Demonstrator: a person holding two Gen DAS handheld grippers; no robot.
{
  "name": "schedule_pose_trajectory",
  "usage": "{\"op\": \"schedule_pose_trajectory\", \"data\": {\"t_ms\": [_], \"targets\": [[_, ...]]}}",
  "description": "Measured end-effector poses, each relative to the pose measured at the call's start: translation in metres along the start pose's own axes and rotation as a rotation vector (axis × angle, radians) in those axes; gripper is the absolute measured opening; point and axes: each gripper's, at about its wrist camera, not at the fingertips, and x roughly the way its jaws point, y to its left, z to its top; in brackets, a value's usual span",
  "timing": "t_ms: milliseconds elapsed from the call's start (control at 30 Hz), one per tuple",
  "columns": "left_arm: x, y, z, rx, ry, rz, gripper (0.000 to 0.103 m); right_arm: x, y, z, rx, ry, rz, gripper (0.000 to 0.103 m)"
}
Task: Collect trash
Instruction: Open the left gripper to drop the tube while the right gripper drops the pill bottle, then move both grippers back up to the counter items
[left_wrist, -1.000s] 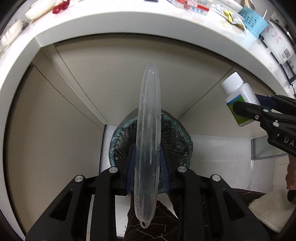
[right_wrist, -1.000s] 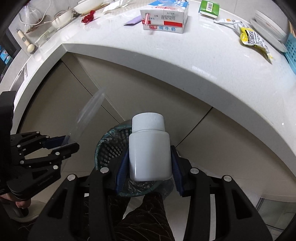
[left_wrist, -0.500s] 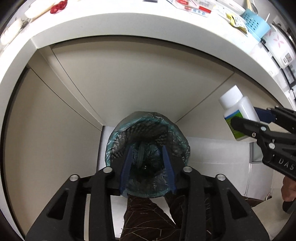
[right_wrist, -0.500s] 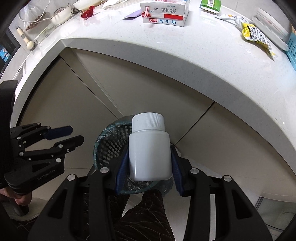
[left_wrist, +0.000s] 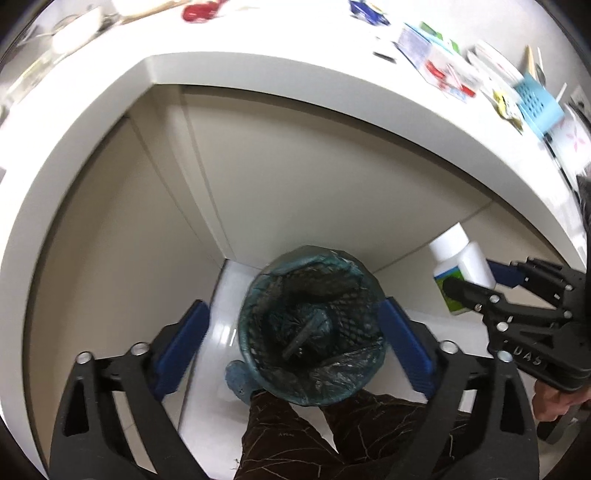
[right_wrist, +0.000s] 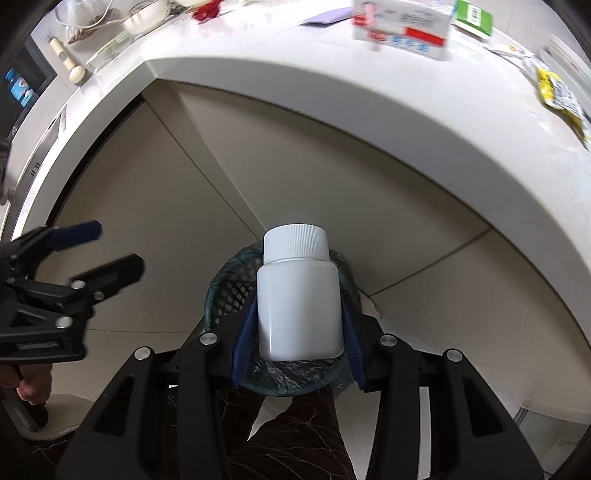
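A mesh bin (left_wrist: 354, 369) with a blue-green liner stands on the floor under the counter. My left gripper (left_wrist: 291, 306) hangs above it; its jaws are opening wide and hold nothing. A long dark shape (left_wrist: 304, 334) lies inside the bin. My right gripper (right_wrist: 298, 314) is shut on a white bottle (right_wrist: 299, 306) with a ribbed cap, just over the bin's rim (right_wrist: 225, 284). From the left wrist view the bottle (left_wrist: 461, 269) shows a green label, gripped at the right by the right gripper (left_wrist: 469, 277). The left gripper (right_wrist: 116, 246) appears at the left of the right wrist view.
The curved white counter (right_wrist: 369, 110) overhangs beige cabinet doors behind the bin. On it lie a milk carton (right_wrist: 402, 29), a yellow wrapper (right_wrist: 557, 88) and a blue basket (left_wrist: 535, 103). A person's dark trouser leg (left_wrist: 295, 435) stands at the bin's near side.
The left gripper let go of the clear plastic lid, which dropped into the bin, and its jaws spread wide. The right gripper carried the bottle closer over the bin.
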Motion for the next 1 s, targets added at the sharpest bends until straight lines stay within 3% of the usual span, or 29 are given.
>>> {"op": "schedule_pose_trajectory", "data": {"t_ms": [400, 467, 733, 867, 1000], "targets": [[-0.01, 0.028, -0.004, -0.027, 0.004, 0.036, 0.097, 0.025, 0.027, -0.001, -0.043, 0.039, 0.006, 0.041], [-0.01, 0.029, -0.004, -0.027, 0.003, 0.037, 0.097, 0.024, 0.028, 0.0, -0.045, 0.033, 0.003, 0.047], [-0.008, 0.024, 0.005, -0.018, 0.008, 0.025, 0.097, -0.002, 0.009, 0.003, 0.022, -0.019, -0.047, 0.085], [-0.014, 0.019, 0.012, -0.009, -0.009, 0.009, 0.097, -0.025, -0.014, 0.01, 0.065, -0.069, -0.079, 0.094], [-0.026, 0.012, 0.026, -0.011, -0.026, -0.02, 0.097, -0.05, -0.03, 0.021, 0.114, -0.111, -0.112, 0.095]]}}
